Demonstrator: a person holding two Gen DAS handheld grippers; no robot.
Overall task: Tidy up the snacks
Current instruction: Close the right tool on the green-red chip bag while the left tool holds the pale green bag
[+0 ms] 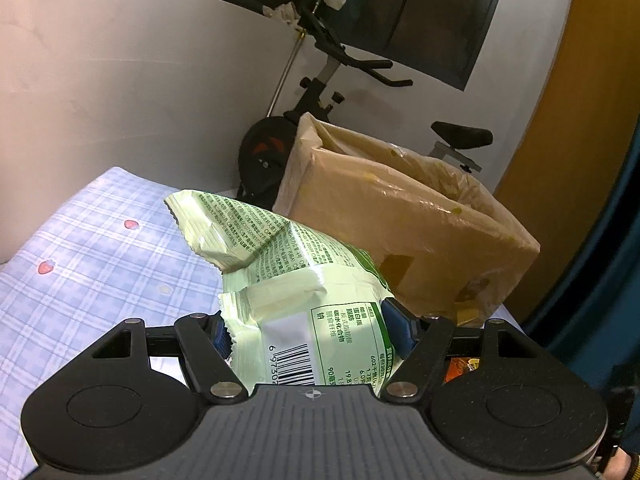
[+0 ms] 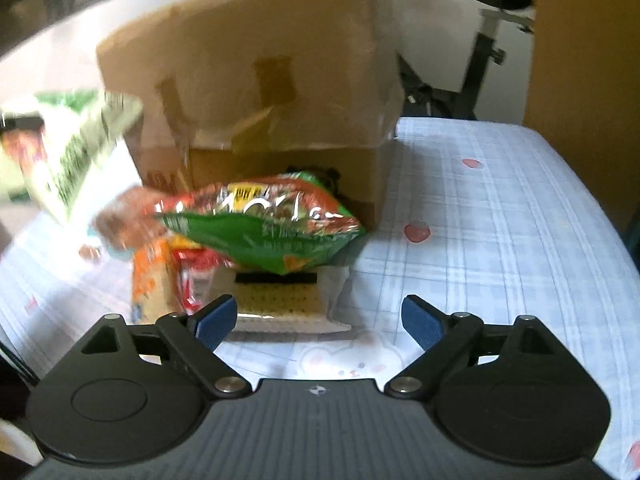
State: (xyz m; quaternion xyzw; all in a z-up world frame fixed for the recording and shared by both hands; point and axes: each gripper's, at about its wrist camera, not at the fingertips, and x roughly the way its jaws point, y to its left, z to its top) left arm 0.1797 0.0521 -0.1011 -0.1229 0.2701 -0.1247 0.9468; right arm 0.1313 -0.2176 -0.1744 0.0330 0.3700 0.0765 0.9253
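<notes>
One pale-green snack bag [image 1: 296, 280], one cardboard box [image 1: 420, 216]

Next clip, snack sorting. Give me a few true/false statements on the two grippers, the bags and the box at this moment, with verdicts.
1. The left gripper is shut on the pale green snack bag. True.
2. The right gripper holds a bag. False: its jaws are open with nothing between them.
3. The cardboard box is open at the top. True.
4. The green and red snack bag lies inside the box. False: it sits on a pile of snacks in front of it.
5. The cloth is plain white. False: blue checks.
</notes>
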